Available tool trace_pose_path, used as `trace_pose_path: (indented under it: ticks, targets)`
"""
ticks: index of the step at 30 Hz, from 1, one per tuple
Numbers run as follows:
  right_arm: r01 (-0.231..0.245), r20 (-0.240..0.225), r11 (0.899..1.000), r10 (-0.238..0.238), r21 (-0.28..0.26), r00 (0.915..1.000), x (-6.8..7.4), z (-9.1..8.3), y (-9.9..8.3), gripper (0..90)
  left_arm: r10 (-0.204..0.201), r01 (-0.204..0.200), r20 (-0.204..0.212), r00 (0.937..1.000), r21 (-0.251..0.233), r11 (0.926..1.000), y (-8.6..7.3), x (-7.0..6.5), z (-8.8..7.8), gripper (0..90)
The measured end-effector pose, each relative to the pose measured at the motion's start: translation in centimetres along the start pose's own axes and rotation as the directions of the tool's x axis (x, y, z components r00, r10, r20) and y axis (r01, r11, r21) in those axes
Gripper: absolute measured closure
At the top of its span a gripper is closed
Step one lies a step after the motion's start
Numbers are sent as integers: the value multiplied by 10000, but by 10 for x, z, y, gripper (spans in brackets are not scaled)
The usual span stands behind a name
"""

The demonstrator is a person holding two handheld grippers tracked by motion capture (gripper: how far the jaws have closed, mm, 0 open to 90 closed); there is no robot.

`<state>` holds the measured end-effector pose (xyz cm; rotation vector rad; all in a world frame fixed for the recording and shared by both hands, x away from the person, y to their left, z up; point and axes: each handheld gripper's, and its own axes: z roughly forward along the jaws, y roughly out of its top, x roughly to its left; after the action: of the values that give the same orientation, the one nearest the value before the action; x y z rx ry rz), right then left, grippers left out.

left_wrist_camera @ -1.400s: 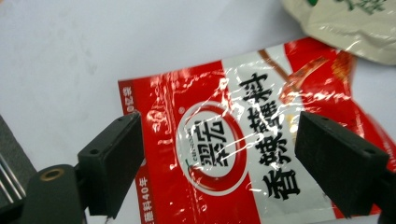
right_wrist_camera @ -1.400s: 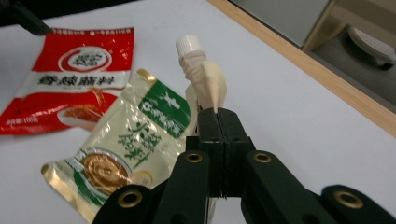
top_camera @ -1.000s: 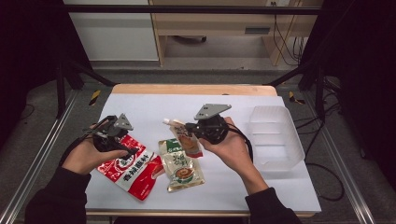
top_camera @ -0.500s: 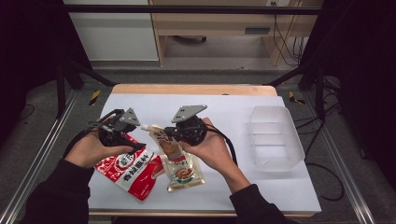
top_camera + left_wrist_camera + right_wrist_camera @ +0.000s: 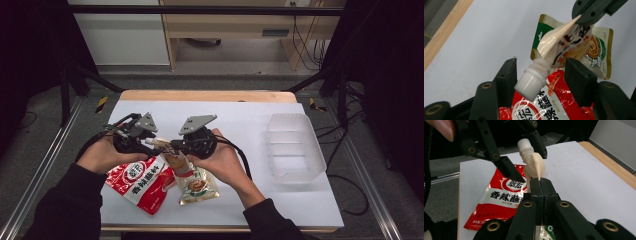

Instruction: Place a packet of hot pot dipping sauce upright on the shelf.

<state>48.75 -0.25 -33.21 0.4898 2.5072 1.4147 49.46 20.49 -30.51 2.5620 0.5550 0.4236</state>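
- Cream-coloured and glossy, the spouted pouch [image 5: 564,42] hangs above the white table [image 5: 240,125], pinched at its flat edge by the right gripper [image 5: 540,185], whose jaws are clamped tight on the film.
- White and ribbed, the pouch's screw cap [image 5: 532,80] sits between the two jaws of the left gripper [image 5: 544,75]; those jaws have just been closing around it, yet a gap shows on either side and the pads do not press on the cap.
- In the high view the left gripper [image 5: 131,135] and the right gripper [image 5: 197,140] meet just left of the table's middle, the pouch [image 5: 167,150] bridging them, a hand behind each.
- Directly under the grippers lies a red sauce packet [image 5: 140,182] flat on the table, its white roundel and white Chinese characters legible in the right gripper view [image 5: 499,200]; I cannot read its smaller print.
- Just beside it, partly under the pouch, lies a green-and-gold-edged packet [image 5: 197,185] showing a picture of food; the hanging pouch hides much of its face in the left gripper view [image 5: 599,50].
- Brown and red characters run across the pouch's front, too creased to read.
- Well apart, at the table's right side, stands a clear plastic tray [image 5: 295,150].
- Along the far edge runs the table's pale wooden rim [image 5: 210,95].
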Motion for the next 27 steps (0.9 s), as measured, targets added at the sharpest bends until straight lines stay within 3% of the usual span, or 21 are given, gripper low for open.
trace_pose_path:
  ticks: [2, 8, 14, 19, 26, 27]
  targets:
    - [-8, 4, 10000, 8, 3, 10000, 0, 0, 0, 900, 38, -37, -95, 9999, 169, 9999, 1, 1, 0, 529]
    - [-224, 100, 9997, 224, -8, 9997, -4, -1, -7, 900, 55, -64, 306, 9995, 305, 9995, 2, 2, 3, 684]
    - [-326, 281, 9995, 327, -31, 9991, -8, -3, -13, 899, 109, -132, 686, 9976, 333, 9994, 9, 2, 5, 716]
    - [-235, 385, 9997, 234, 27, 9990, -12, -11, -12, 891, 311, -327, 693, 9971, 230, 9992, 21, 0, -2, 728]
    - [291, 694, 9975, -335, 641, 9970, -14, -21, -8, 863, 926, -963, 602, 9939, 616, 9934, 45, -9, -9, 736]
    - [405, 761, 9957, -469, 828, 9960, -15, -24, -7, 821, 966, -1004, 628, 9933, 607, 9931, 46, -10, -9, 737]
